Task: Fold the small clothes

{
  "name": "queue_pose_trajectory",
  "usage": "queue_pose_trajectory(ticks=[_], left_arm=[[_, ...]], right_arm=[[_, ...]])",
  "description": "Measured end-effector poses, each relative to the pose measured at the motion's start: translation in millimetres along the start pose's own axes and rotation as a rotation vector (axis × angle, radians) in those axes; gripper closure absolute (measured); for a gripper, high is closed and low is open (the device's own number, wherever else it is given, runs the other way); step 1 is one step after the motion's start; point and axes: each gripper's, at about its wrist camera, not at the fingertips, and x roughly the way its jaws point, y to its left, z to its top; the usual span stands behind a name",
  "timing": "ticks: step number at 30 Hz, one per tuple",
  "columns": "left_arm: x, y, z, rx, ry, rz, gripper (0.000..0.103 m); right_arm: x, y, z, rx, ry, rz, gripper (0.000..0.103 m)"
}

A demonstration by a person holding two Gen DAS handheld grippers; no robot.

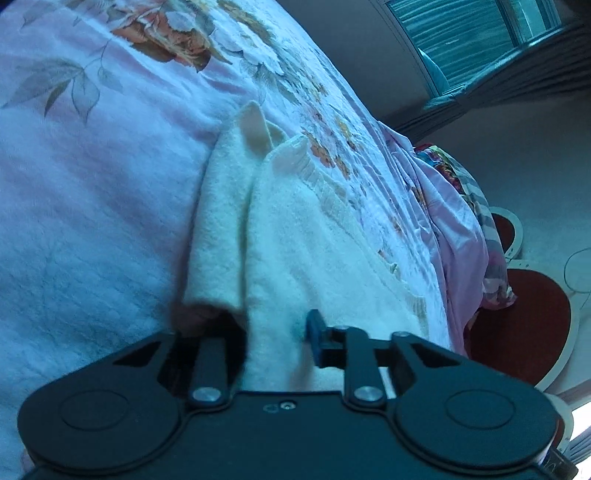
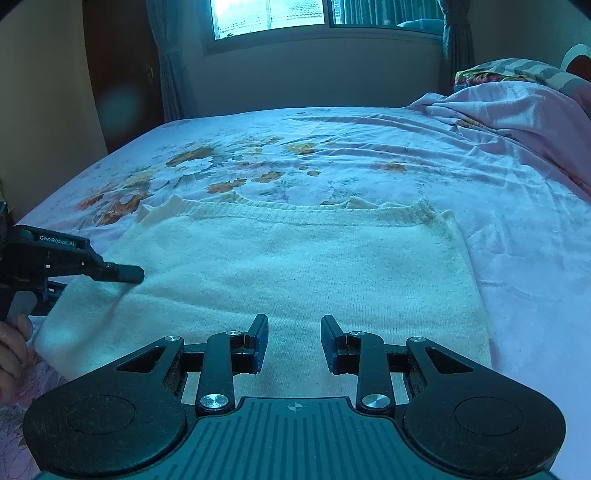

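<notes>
The left gripper's [image 1: 277,332] jaws pinch a raised fold at the near left edge of the cream sweater [image 2: 295,266]; the right gripper's [image 2: 294,341] jaws stand spread, holding nothing, above its near hem. The sweater lies flat on the floral bedsheet [image 2: 369,147], ribbed edge far, toward the window [image 2: 269,14].

Floral bed [image 2: 369,155] beneath bright window [image 2: 269,14]

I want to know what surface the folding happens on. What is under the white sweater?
The white sweater lies on a floral bedsheet, which shows all around it. The sheet directly beneath is covered. The left gripper pinches the sweater's left edge; the right gripper is open above it.
</notes>
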Motion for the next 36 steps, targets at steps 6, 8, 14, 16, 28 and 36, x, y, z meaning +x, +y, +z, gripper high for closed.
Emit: queue_pose_trajectory(ticks=[6, 8, 14, 16, 28, 36], left_arm=[[-6, -32, -6, 0.102, -0.069, 0.077, 0.092], [-11, -48, -4, 0.143, -0.071, 0.067, 0.092], [-12, -126, -11, 0.334, -0.061, 0.055, 0.093], [-3, -159, -22, 0.407, -0.034, 0.048, 0.093], [127, -257, -130, 0.522, 0.237, 0.139, 0.065], [95, -289, -134, 0.567, 0.223, 0.04, 0.042]], right_arm=[[19, 15, 15, -0.06, -0.011, 0.014, 0.072], [26, 23, 17, -0.081, -0.013, 0.016, 0.072], [54, 35, 0, -0.205, 0.071, -0.011, 0.073], [35, 13, 5, -0.063, 0.037, 0.048, 0.072], [-54, -125, -44, 0.376, 0.038, 0.215, 0.072], [-73, -137, -60, 0.447, 0.022, 0.282, 0.072]])
